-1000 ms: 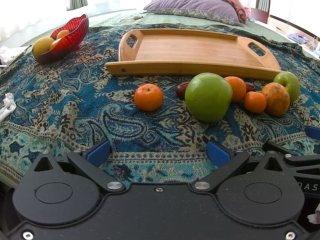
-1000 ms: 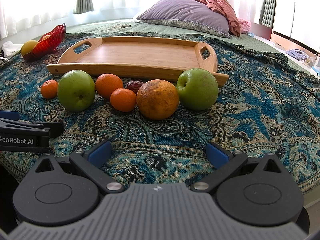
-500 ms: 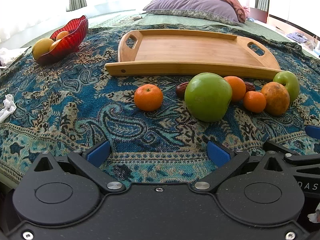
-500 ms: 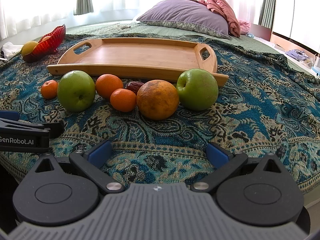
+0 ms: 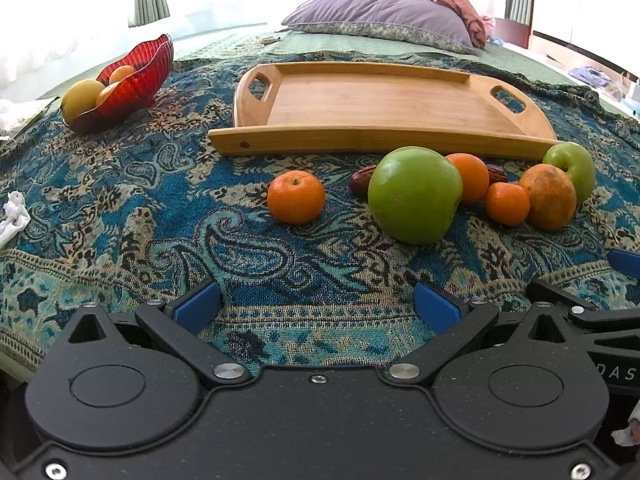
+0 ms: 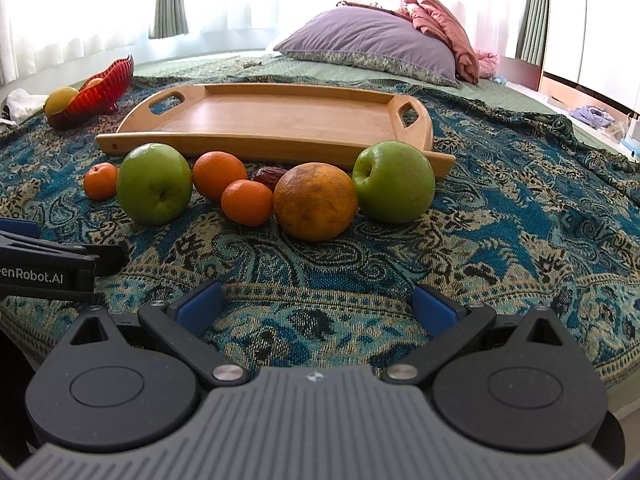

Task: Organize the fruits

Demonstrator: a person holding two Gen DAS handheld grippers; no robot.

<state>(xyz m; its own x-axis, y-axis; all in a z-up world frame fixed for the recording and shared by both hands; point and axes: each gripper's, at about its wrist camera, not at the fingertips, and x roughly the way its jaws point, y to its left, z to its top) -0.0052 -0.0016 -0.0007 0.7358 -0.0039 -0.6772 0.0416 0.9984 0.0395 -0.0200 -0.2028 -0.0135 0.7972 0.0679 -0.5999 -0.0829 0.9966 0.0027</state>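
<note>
A row of fruit lies on the patterned blue cloth in front of an empty wooden tray (image 5: 384, 104) (image 6: 280, 116). From left: a small tangerine (image 5: 296, 197) (image 6: 100, 181), a big green apple (image 5: 414, 195) (image 6: 154, 189), an orange (image 6: 219, 175), a dark date (image 6: 270, 178), a second tangerine (image 6: 247, 202), a large dull orange (image 6: 315, 201) and a second green apple (image 6: 394, 182). My left gripper (image 5: 318, 308) is open and empty, short of the fruit. My right gripper (image 6: 316, 306) is open and empty, short of the large orange.
A red glass bowl (image 5: 132, 80) with yellow and orange fruit stands at the far left. A crumpled white tissue (image 5: 14, 216) lies at the left edge. A purple pillow (image 6: 372, 40) lies behind the tray. The left gripper's body (image 6: 44, 268) shows in the right view.
Both views have shifted very slightly; the fruit and the tray have not moved. Both grippers stay open.
</note>
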